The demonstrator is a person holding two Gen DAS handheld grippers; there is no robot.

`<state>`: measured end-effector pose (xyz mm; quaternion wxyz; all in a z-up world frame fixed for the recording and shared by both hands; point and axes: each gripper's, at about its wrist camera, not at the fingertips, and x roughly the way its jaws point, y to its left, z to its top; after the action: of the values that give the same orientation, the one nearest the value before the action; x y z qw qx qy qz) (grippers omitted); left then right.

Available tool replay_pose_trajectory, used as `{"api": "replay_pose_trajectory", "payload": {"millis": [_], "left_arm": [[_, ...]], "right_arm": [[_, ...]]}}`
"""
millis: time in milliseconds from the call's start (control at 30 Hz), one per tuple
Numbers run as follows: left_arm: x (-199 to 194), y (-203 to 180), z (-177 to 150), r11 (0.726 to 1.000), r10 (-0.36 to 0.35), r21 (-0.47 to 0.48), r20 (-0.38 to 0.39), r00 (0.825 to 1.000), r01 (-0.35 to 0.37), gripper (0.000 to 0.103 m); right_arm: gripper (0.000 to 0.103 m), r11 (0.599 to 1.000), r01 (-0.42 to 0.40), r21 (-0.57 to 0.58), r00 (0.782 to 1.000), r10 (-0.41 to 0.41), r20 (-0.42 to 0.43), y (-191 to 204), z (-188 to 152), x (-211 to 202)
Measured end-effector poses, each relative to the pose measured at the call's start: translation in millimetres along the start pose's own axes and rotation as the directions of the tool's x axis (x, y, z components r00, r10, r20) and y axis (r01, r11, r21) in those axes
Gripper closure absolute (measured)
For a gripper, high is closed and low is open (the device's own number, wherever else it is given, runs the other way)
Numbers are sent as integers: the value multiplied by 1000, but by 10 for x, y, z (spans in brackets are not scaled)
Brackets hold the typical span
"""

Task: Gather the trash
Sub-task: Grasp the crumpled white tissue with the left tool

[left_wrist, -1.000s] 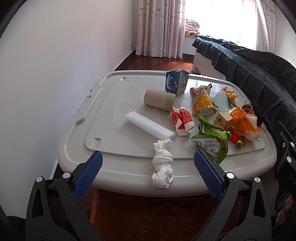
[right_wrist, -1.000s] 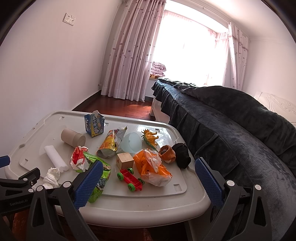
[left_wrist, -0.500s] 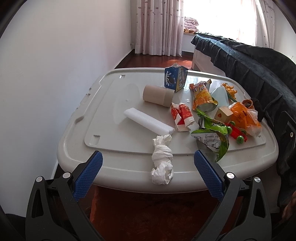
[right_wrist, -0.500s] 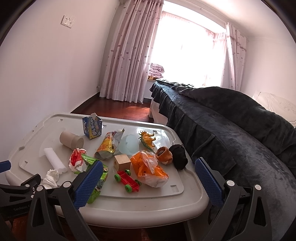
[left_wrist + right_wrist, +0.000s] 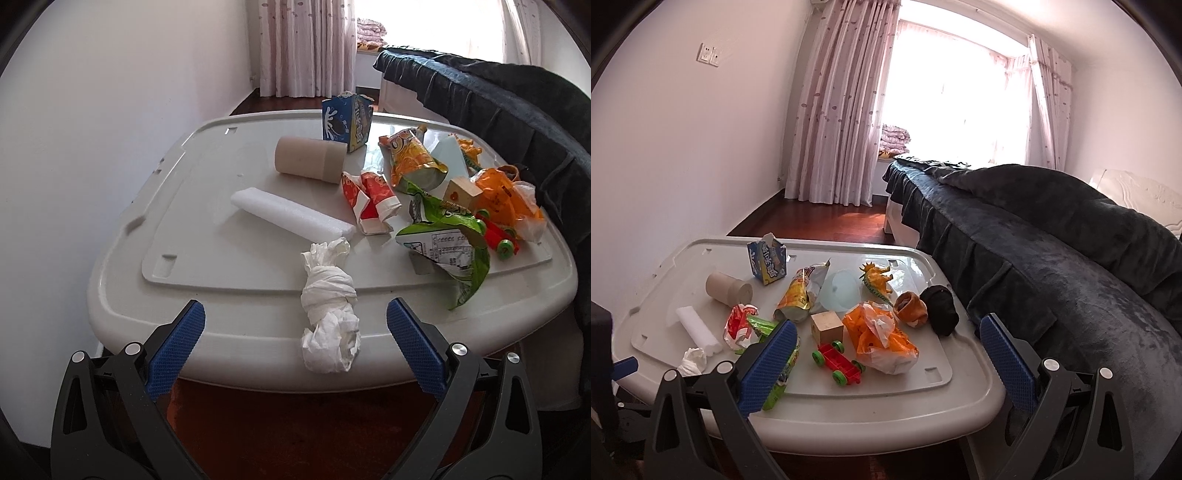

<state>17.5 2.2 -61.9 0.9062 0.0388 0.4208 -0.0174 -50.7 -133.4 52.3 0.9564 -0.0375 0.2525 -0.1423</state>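
Your left gripper has fingers spread wide — the twisted tissue lies lengthwise between them, its crumpled end hanging over the desk edge towards you.

Crumpled paper tissue on smooth plastic lid; glossy green wrapper.

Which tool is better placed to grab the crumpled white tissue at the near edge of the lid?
Left. The left tool is open, with the crumpled tissue lying almost centred between its fingers. The right tool is also open but faces the toys, with the tissue off to its left.
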Motion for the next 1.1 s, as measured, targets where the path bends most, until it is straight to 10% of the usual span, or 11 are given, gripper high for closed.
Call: {"api": "replay_pose_trajectory", "payload": {"millis": [133,233,400,1100], "left_arm": [[191,-77,34,1000,13,24,-5,1000,-12,11],[344,-103,11,999,-29,22,-50,998,30,46],[282,-122,-33,998,-50,34,7,999,49,71],[-336,164,0,993,-114,-23,92,989,117,72]], "right_arm": [[5,1000,6,9,1000,-6,-1,-58,7,3],[5,1000,11,22,1000,-10,-10,-103,-8,24],[5,1000,11,17,1000,-11,-21,-98,-35,55],[5,990,-119,-72,991,114,-77,490,-183,250]]}}
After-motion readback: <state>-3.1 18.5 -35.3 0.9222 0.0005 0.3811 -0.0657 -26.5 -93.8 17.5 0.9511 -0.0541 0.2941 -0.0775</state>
